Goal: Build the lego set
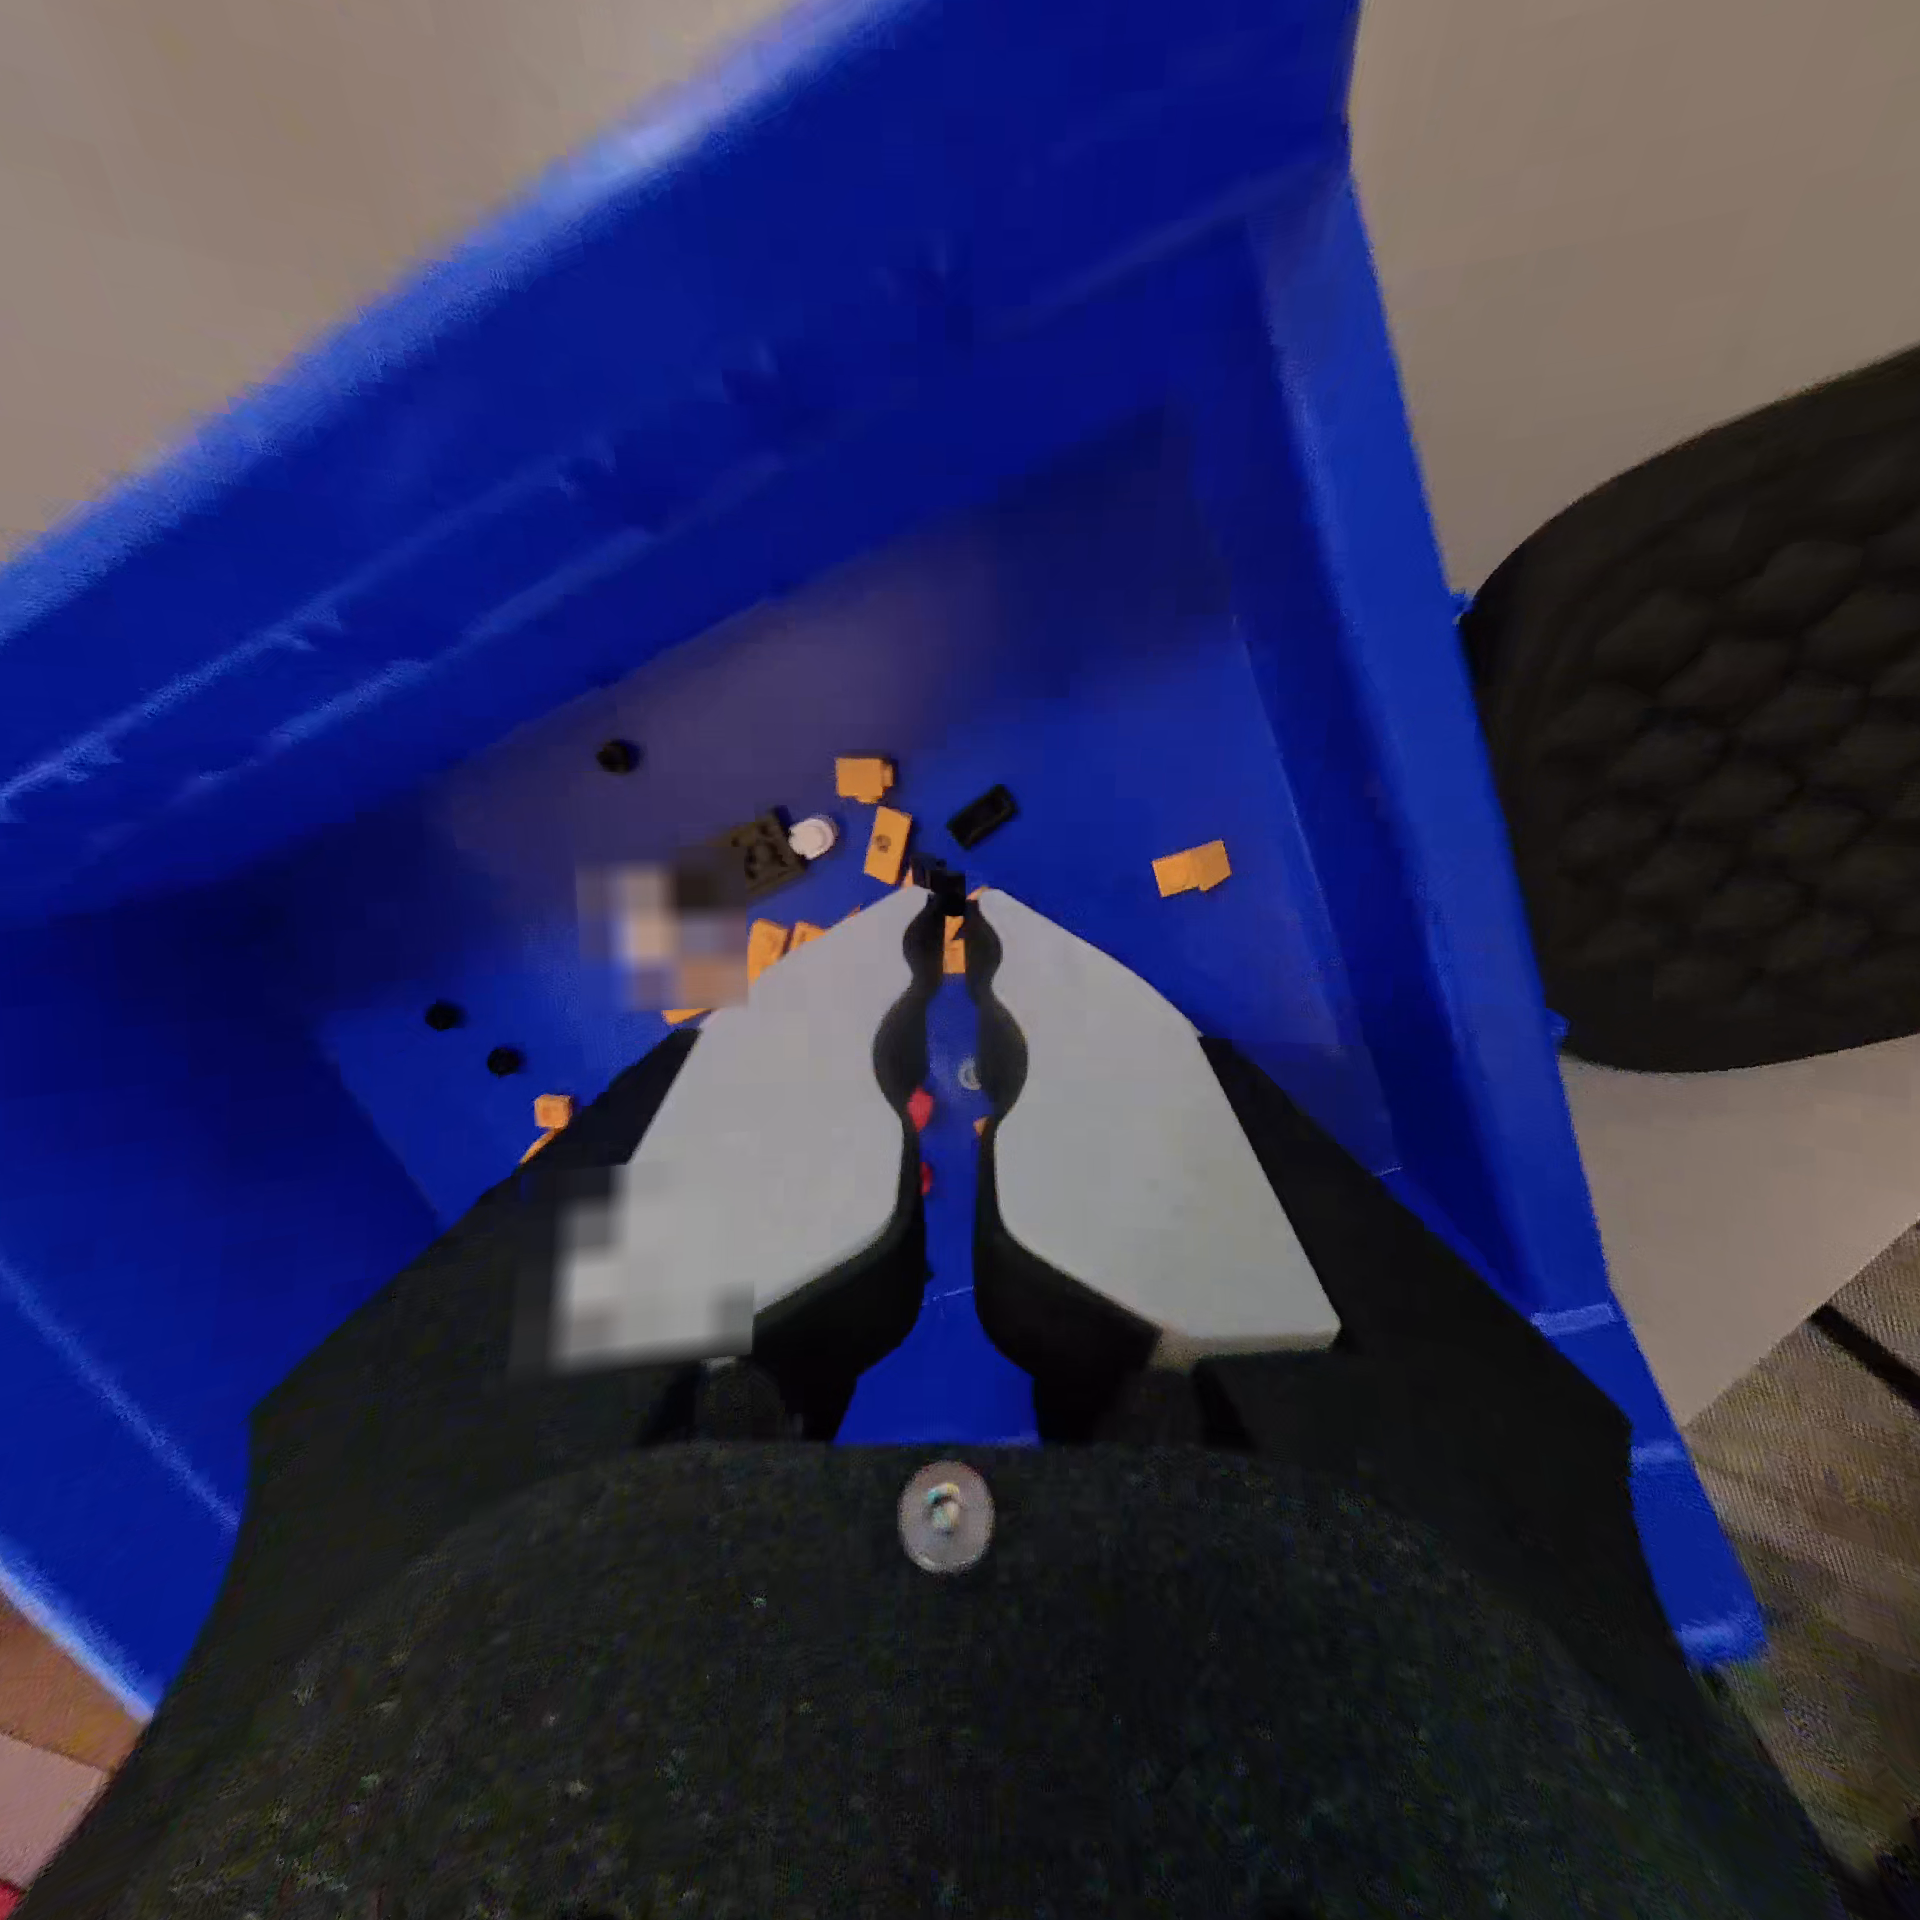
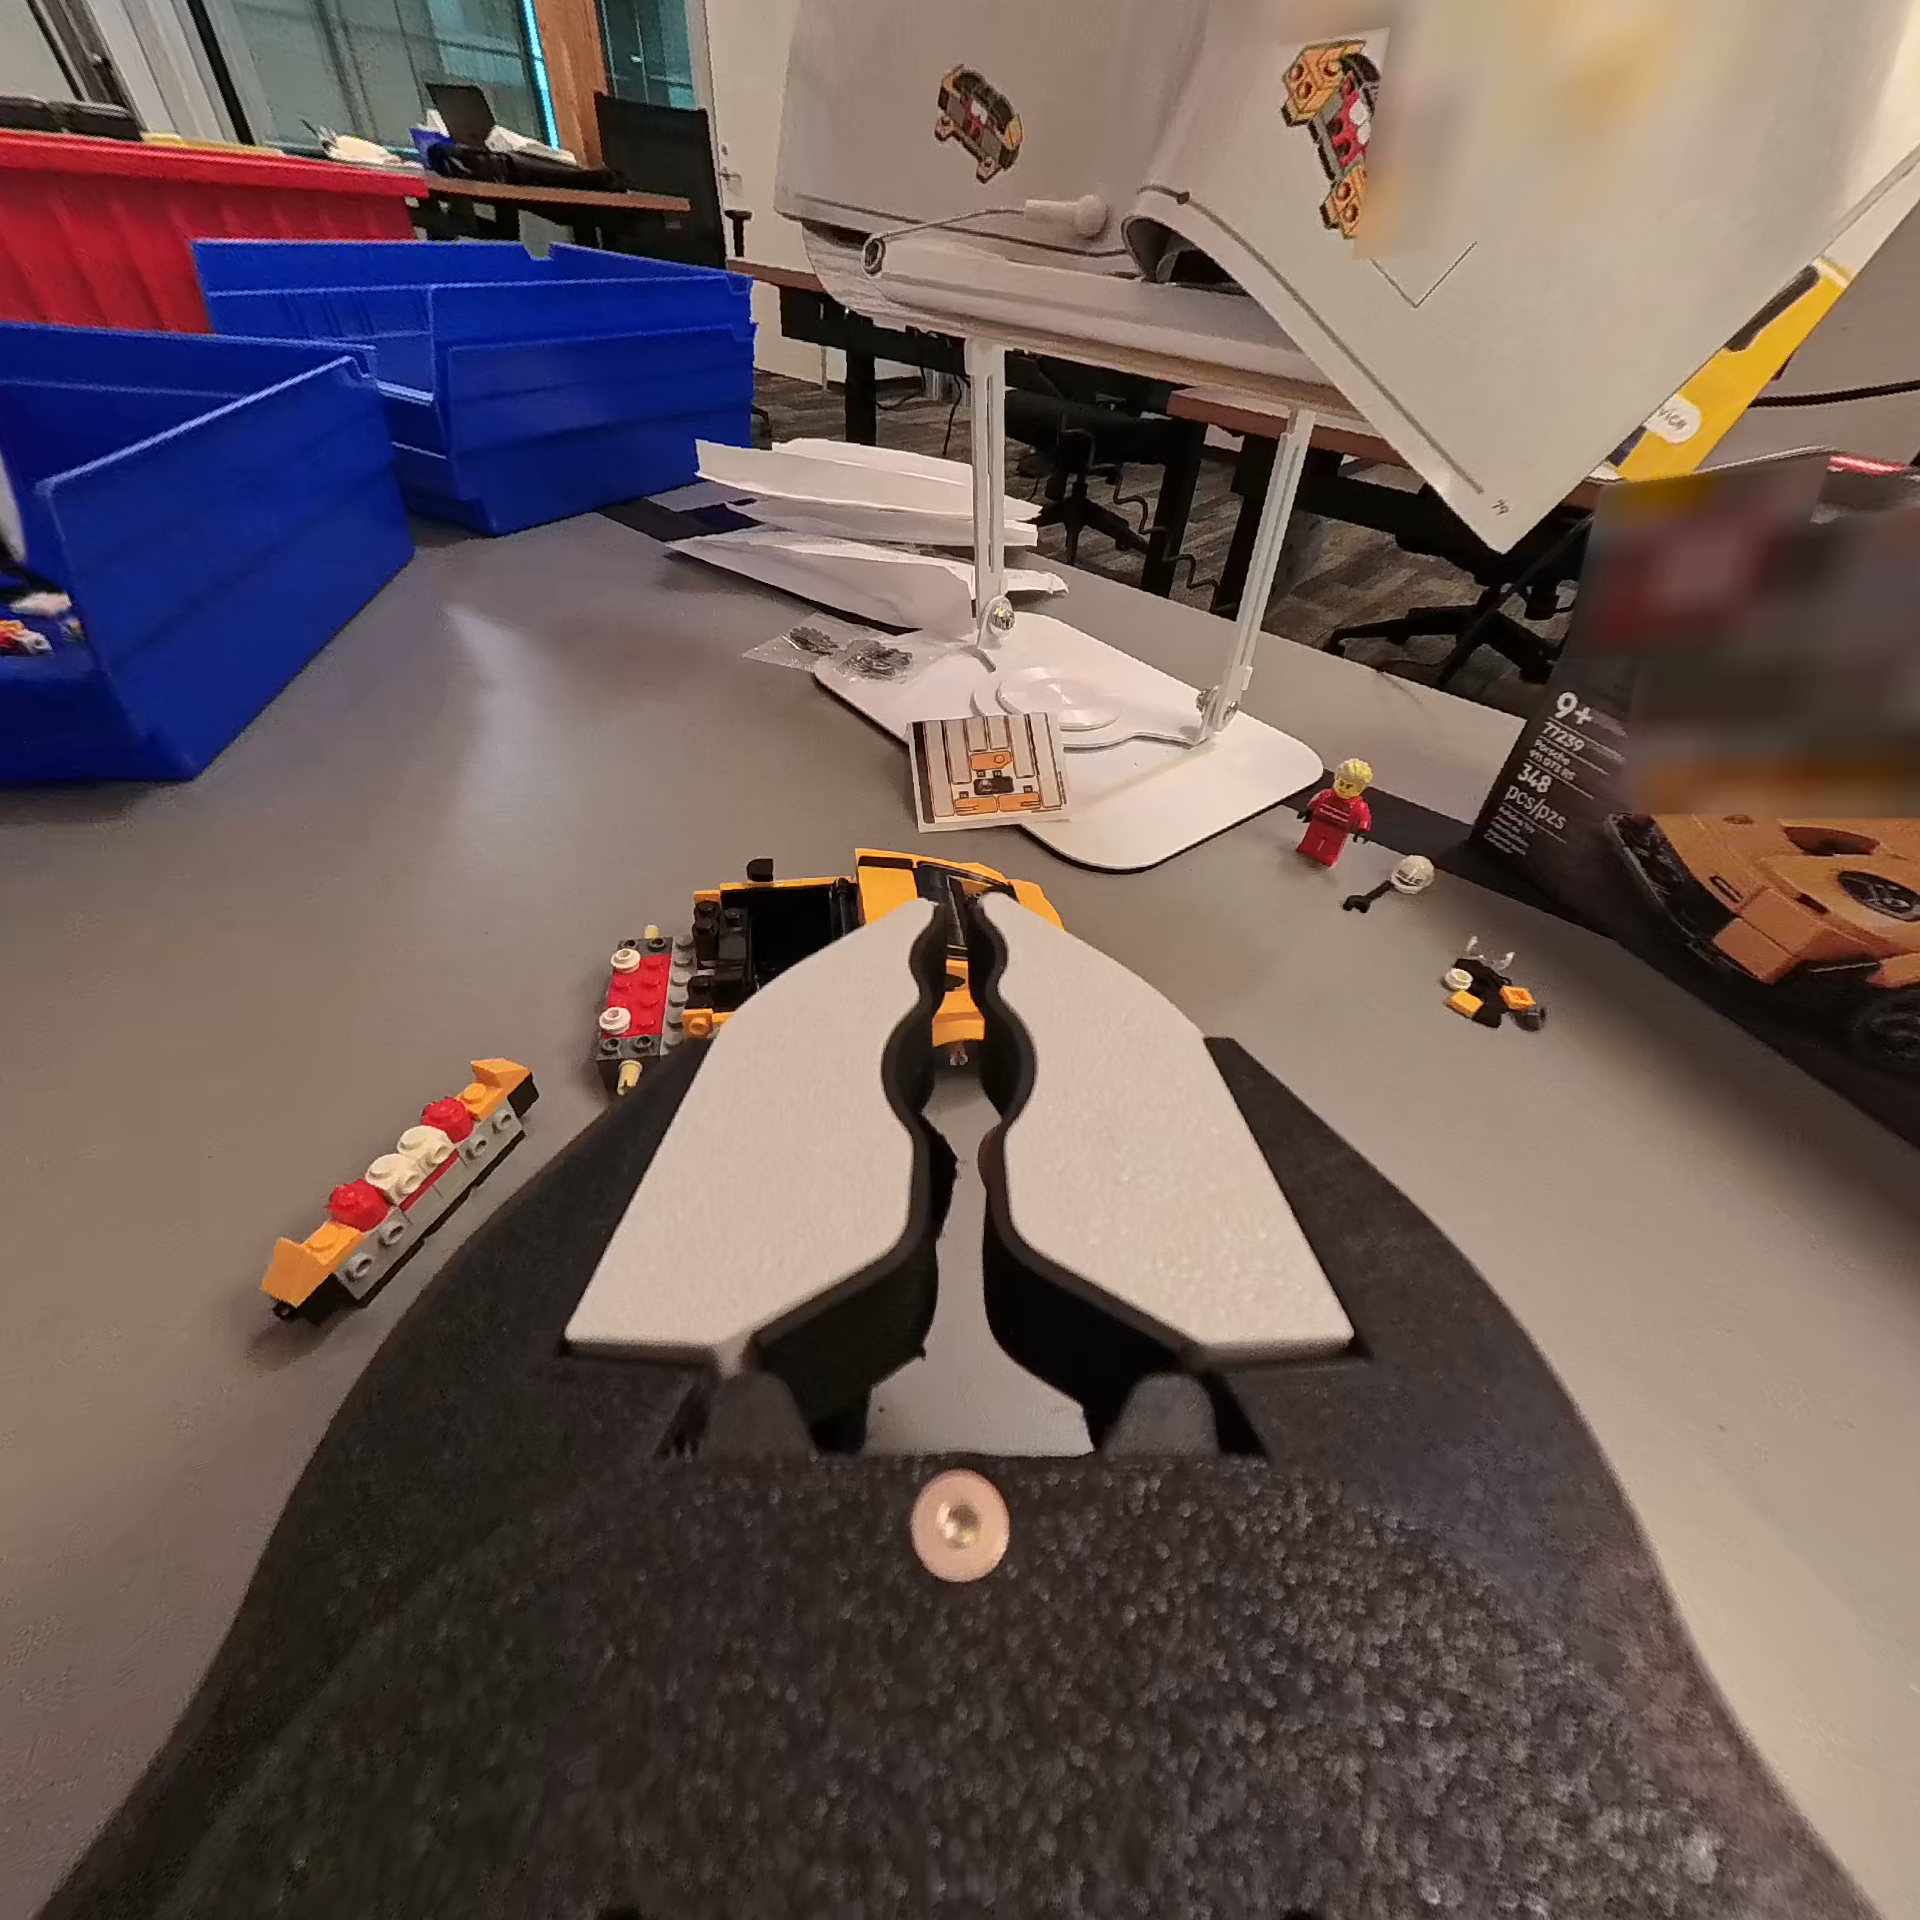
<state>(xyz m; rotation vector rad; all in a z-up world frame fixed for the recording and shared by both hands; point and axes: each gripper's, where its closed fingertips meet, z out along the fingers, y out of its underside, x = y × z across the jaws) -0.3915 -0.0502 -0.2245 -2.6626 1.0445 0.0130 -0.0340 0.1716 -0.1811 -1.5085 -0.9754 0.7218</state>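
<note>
A: Counting in the left wrist view. Blue bin [image 1: 1039, 436], loose bricks on its floor. Left to right: three small round black studs [image 1: 618, 755], one flat black plate [image 1: 764, 847], one white round piece [image 1: 812, 836], several orange bricks [image 1: 863, 777] (roughly seven clear of the fingers, others half hidden).

B: Left gripper [image 1: 948, 902]?

A: Down inside the bin, jaws nearly together, tips pinching one small black piece [image 1: 945, 883]. Picture is soft; the grip looks real.

B: Right wrist view?

A: Grey table [image 2: 520, 727]. Far left, three blue bins [image 2: 239, 561] and one red bin [image 2: 156, 218] behind. One brick strip [image 2: 400, 1184] with two red and two white round tops. Then the one orange car build [image 2: 810, 935], partly assembled. Right gripper [image 2: 964, 914] sits over it, jaws a narrow gap apart; whether they touch it, cannot tell.

B: Further right?

A: One white stand [image 2: 1164, 769] holding the open instruction booklet [image 2: 1403, 260], one red minifigure [image 2: 1335, 816], one white helmet [image 2: 1411, 875], one small parts cluster [image 2: 1494, 992], one set box [image 2: 1745, 831].
</note>
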